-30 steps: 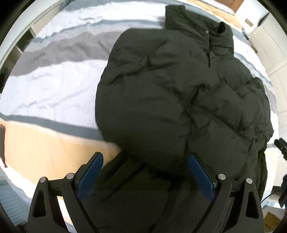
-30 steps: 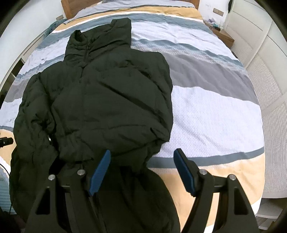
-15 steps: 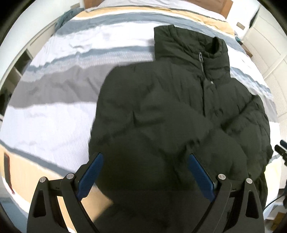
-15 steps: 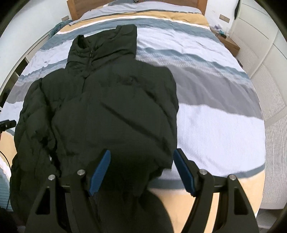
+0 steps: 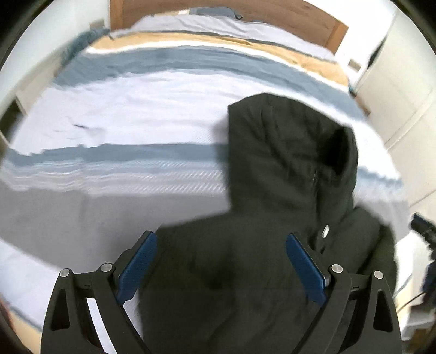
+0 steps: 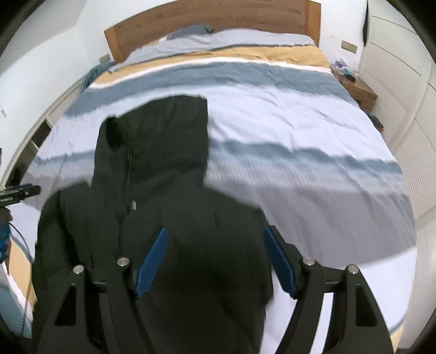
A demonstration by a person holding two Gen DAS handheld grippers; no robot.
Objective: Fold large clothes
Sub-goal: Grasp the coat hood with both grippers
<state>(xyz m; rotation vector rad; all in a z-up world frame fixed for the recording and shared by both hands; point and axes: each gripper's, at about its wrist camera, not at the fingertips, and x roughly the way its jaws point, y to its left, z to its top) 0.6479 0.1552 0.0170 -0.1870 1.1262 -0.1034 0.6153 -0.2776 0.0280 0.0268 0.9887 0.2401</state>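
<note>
On the bed's left side, bare striped bedding point(image 5: 114, 130) in pale blue, grey-blue and tan runs up to the wooden headboard point(image 6: 218, 19), with nothing lying on it. Coming across, I reach my left claw point(image 5: 220, 265), its blue-padded fingers point(image 5: 137, 265) spread wide and pinching nothing; the dark green puffer jacket with a stand-up collar point(image 5: 286, 190) fills the gap beneath them, but I cannot tell whether the pads touch the fabric. That jacket lies lengthwise on the bed, collar toward the headboard and hem toward the foot edge where I stand, its zip line point(image 6: 128, 185) running along the same long axis. It sits left of the bed's middle, nearer the left edge than the right.

Further right, my right claw point(image 6: 215, 262) is also spread apart and empty, hanging over the jacket's right shoulder and side. So the jacket lies straight ahead of and below both claws, each over its own half of the chest, neither clearly nearer. I judge the coming fold turns on that axis: collar end and hem end must meet along it.

Right of the jacket, the bedding continues bare to the right edge, beside white wardrobe doors point(image 6: 403, 89).
</note>
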